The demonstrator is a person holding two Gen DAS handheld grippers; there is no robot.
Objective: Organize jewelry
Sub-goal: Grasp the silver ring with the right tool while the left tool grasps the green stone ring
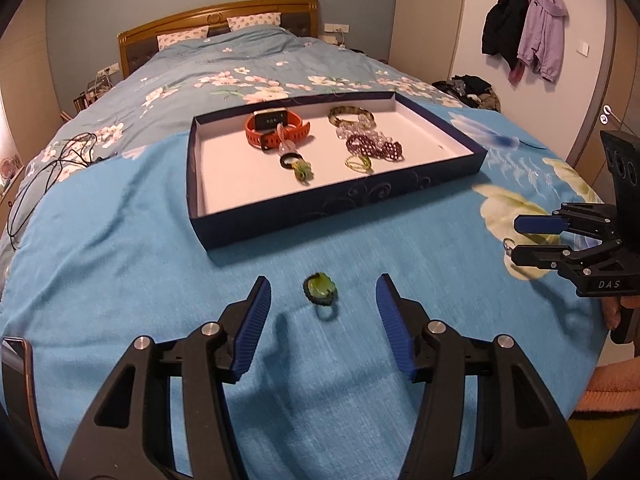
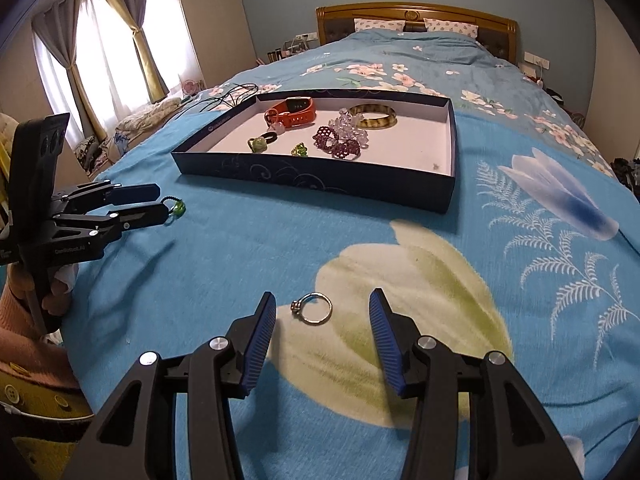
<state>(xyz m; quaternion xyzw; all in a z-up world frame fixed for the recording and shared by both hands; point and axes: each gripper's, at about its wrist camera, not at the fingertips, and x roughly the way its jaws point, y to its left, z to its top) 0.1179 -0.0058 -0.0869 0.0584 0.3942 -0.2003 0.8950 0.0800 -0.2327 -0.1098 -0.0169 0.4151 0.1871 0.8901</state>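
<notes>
Bedspread (image 2: 240,264); tray's (image 1: 340,204) ring details blurred.

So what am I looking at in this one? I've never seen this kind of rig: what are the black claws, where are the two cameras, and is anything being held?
No robot here: a person holds a black two-finger claw in each hand, each carrying a fisheye camera looking along its blue-padded fingers. One picture is from the left gripper, open around a green-stone ring with a dark band on the blue floral bedspread. The other is from the right gripper, open around a thin silver ring. Nothing is held. Beyond lies a shallow dark-blue tray holding an orange watch, bead bracelets and other small pieces.
</notes>
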